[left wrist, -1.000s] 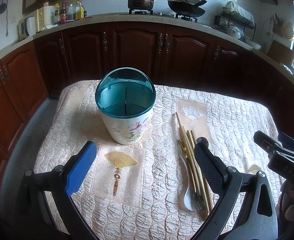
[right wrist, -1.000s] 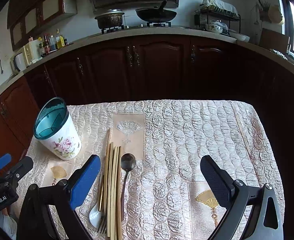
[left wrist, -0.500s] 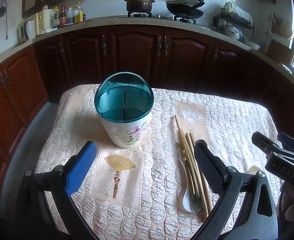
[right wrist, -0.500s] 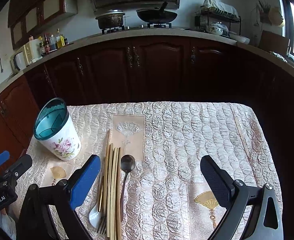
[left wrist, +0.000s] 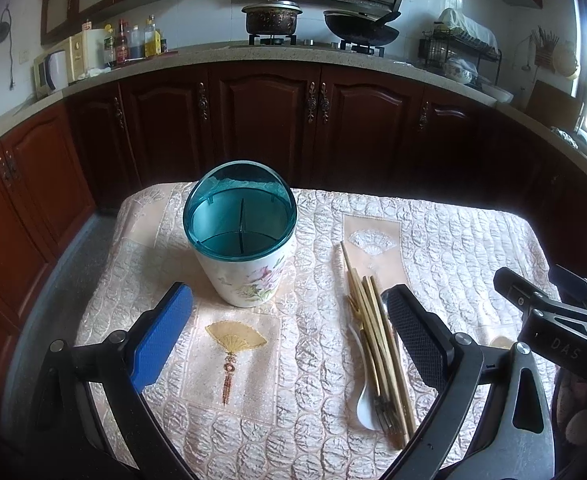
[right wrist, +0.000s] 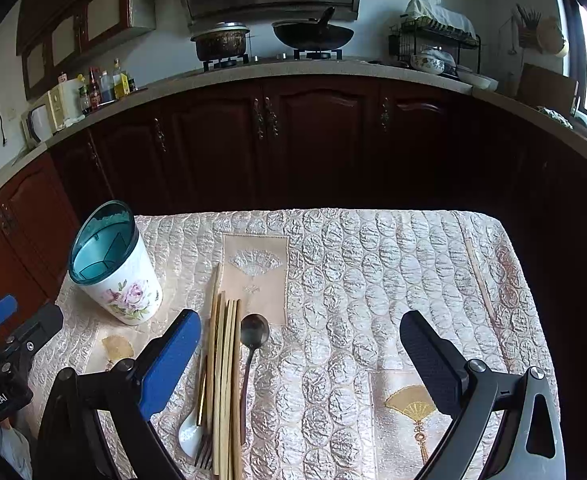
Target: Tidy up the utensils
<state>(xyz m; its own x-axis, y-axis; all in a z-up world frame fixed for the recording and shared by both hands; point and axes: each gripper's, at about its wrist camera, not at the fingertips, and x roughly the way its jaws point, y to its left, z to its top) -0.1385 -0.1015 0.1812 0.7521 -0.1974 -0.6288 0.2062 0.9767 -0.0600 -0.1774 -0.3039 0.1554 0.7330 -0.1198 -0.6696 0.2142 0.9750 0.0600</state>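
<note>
A white flowered utensil holder [left wrist: 245,256] [right wrist: 121,280] with a teal divided insert stands upright on the quilted tablecloth. To its right lies a bundle of wooden chopsticks [left wrist: 377,336] [right wrist: 223,368], with a white spoon [left wrist: 363,408] [right wrist: 189,434], a fork [left wrist: 385,416] [right wrist: 203,454] and a dark metal spoon [right wrist: 253,332]. My left gripper [left wrist: 289,344] is open, low in front of the holder. My right gripper [right wrist: 301,348] is open, its blue finger [right wrist: 169,364] just left of the bundle. Nothing is held.
One stray chopstick [right wrist: 479,276] lies near the table's right edge. Dark wood cabinets [left wrist: 261,120] ring the table, with a pot [left wrist: 271,16] and a wok [left wrist: 359,28] on the stove behind. The table's quilted cloth [right wrist: 373,280] spreads right of the utensils.
Both grippers have drawn back and risen slightly, so the holder and the utensils sit lower and farther in view. Nothing on the table moved; both stay open.
</note>
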